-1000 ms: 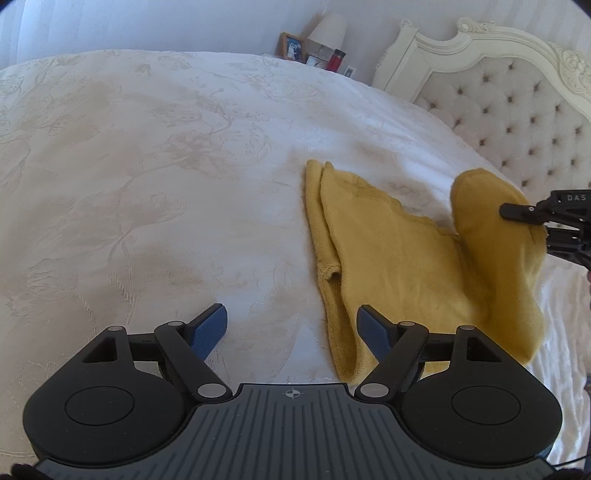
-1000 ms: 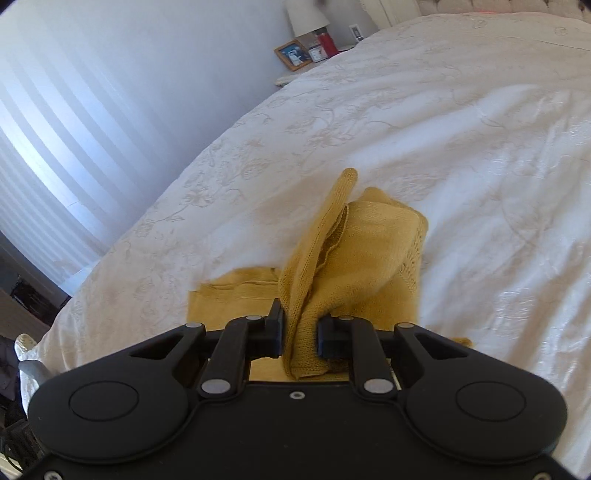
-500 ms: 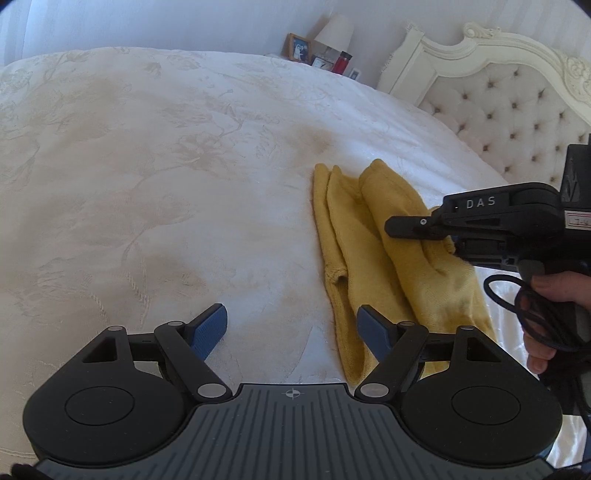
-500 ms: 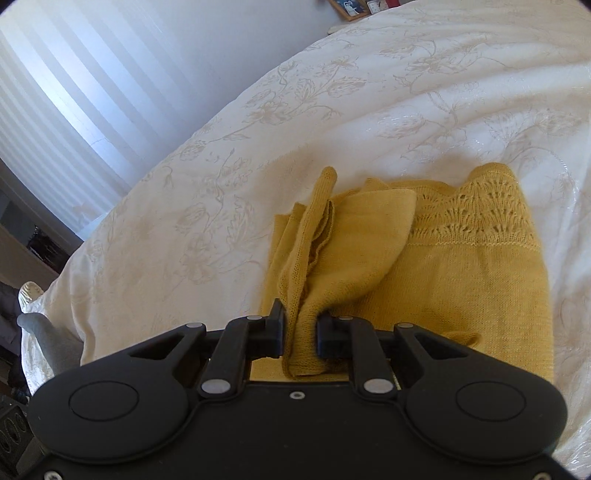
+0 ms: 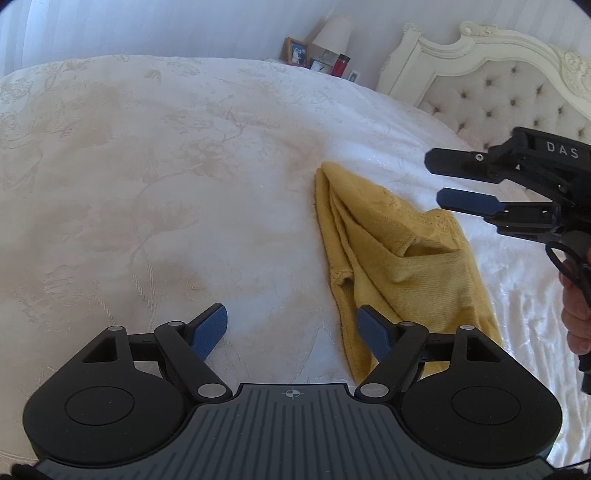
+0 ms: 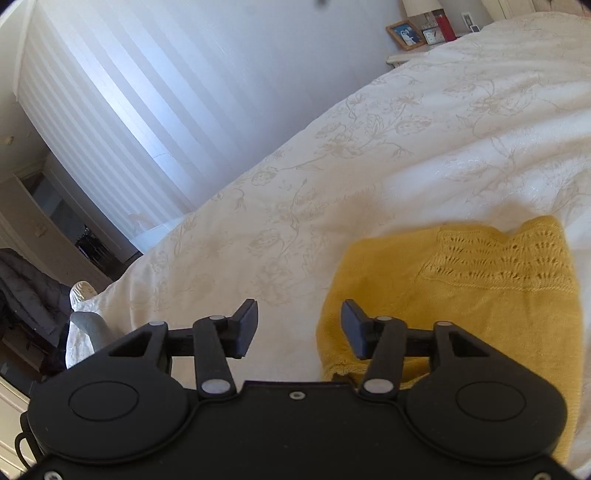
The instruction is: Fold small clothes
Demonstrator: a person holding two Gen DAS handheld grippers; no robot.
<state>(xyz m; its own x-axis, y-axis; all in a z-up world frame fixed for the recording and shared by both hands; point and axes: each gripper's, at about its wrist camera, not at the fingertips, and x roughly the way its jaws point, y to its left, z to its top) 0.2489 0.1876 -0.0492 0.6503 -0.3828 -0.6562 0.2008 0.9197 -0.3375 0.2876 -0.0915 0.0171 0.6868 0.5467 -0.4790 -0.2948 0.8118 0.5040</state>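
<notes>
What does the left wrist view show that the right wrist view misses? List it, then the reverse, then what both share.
Only the left wrist view: the tufted headboard, the open left gripper, and the right gripper seen from the side. Only the right wrist view: the striped wall and a dark doorway. Both: the yellow knit garment lying loose on the white bedspread, the framed photo, and the right gripper open, holding nothing.

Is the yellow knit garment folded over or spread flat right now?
Folded: the yellow garment lies doubled on the bedspread, layers overlapping, neither tool gripping it.
</notes>
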